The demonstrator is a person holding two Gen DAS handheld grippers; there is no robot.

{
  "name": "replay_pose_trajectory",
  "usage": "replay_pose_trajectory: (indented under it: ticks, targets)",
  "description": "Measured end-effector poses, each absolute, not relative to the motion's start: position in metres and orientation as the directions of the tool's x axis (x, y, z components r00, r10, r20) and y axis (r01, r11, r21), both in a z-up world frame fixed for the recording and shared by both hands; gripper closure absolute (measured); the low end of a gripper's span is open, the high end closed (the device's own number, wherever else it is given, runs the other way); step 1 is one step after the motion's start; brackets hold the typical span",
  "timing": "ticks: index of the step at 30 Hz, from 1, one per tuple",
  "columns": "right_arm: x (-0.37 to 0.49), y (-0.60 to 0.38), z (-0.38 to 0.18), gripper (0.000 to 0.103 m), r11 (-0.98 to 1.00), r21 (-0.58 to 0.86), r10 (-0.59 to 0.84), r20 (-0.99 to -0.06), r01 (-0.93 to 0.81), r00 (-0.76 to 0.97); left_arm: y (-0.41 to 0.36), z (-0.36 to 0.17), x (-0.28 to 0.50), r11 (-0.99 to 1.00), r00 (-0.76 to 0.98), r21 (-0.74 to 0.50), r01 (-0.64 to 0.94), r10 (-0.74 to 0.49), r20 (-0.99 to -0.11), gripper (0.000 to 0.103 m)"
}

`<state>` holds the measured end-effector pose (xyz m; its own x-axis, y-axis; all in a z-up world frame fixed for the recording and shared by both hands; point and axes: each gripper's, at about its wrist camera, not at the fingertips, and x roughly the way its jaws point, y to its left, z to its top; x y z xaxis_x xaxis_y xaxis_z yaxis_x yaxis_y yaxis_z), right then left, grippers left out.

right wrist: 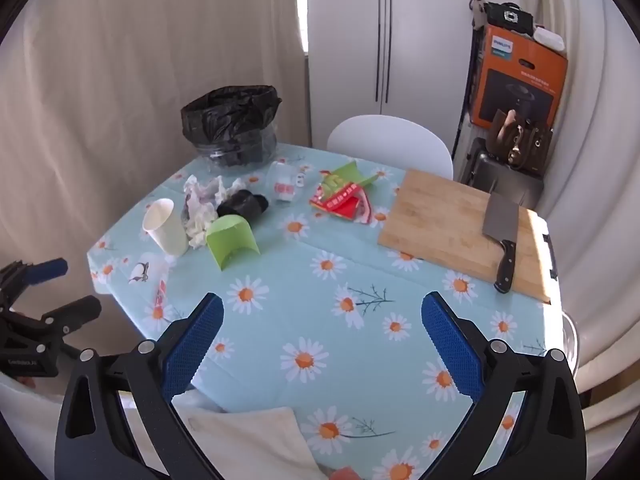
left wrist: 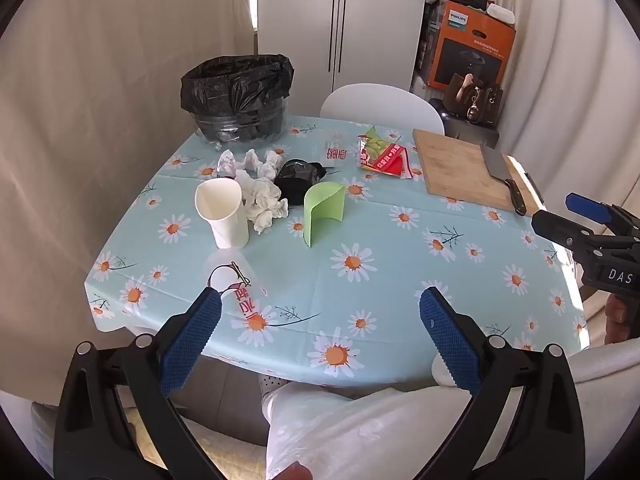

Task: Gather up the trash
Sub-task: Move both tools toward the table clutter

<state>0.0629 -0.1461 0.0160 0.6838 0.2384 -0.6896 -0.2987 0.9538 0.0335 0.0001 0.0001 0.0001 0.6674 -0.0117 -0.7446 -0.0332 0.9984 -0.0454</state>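
Nearest trash: clear wrapper (left wrist: 236, 292) lies flat just ahead of my left tool (left wrist: 320, 328), touching its left finger.
Tools: both released, my right tool (right wrist: 322, 332) too.
Bin (left wrist: 238, 98): far-left corner of the worktop (left wrist: 400, 264).

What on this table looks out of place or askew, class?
The green cup is squashed flat, and a clear plastic cup lies tipped on its side near the table's front edge. Crumpled tissues are scattered beside the bin.

Beige curtains (left wrist: 100, 80), white wardrobe (right wrist: 384, 40), white chair (left wrist: 380, 106), daylight.
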Motion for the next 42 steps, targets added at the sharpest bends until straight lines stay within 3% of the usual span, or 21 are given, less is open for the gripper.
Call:
replay_pose_trajectory:
  ticks: [42]
  targets:
    - [0.066, -0.14, 0.015, 0.008, 0.942, 0.019, 0.255, -0.691, -0.335, 0.677, -0.009, -0.006, 0.002, 0.999, 0.661, -0.039, -0.024, -0.013, -0.751, 0.006]
